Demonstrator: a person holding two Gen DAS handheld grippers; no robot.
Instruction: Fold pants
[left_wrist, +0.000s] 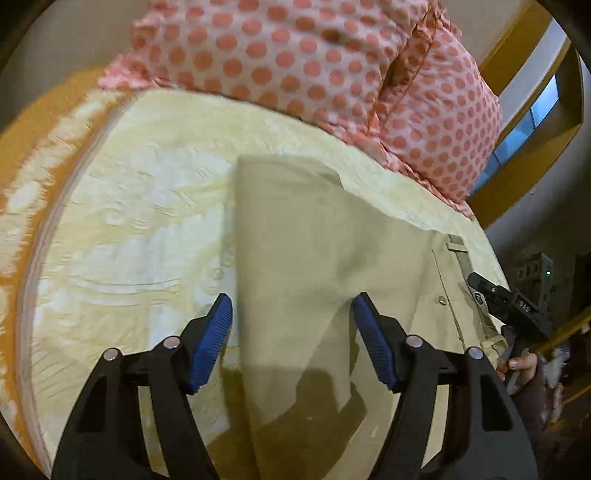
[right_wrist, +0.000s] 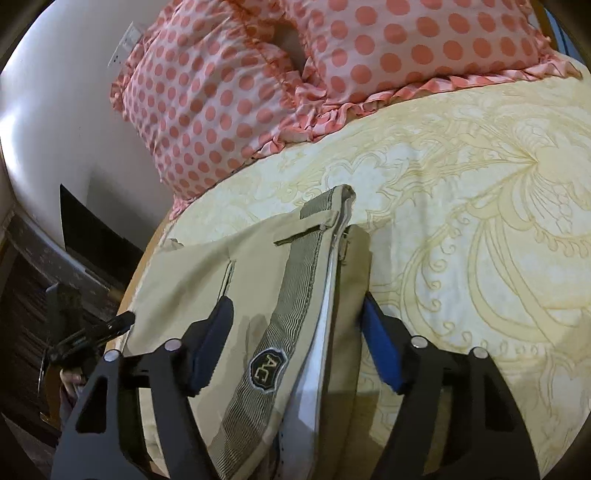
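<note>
Khaki pants (left_wrist: 317, 251) lie on a cream patterned bedspread (left_wrist: 140, 221), legs folded over. My left gripper (left_wrist: 291, 310) is open above the folded leg end, its blue pads (left_wrist: 214, 343) on either side of the cloth, not gripping it. In the right wrist view the waistband (right_wrist: 295, 295) with an "AC" patch (right_wrist: 267, 369) and the open zip fly lie between the fingers. My right gripper (right_wrist: 295, 314) is open over the waistband, its right pad (right_wrist: 380, 343) beside the folded edge. The right gripper also shows in the left wrist view (left_wrist: 506, 299) at the waistband's edge.
Two pink polka-dot pillows (left_wrist: 295, 62) lie at the head of the bed, also in the right wrist view (right_wrist: 236, 92). A white wall (right_wrist: 55, 129) and dark furniture (right_wrist: 33, 295) stand beyond the bed's edge. A yellow window frame (left_wrist: 524, 122) is at the right.
</note>
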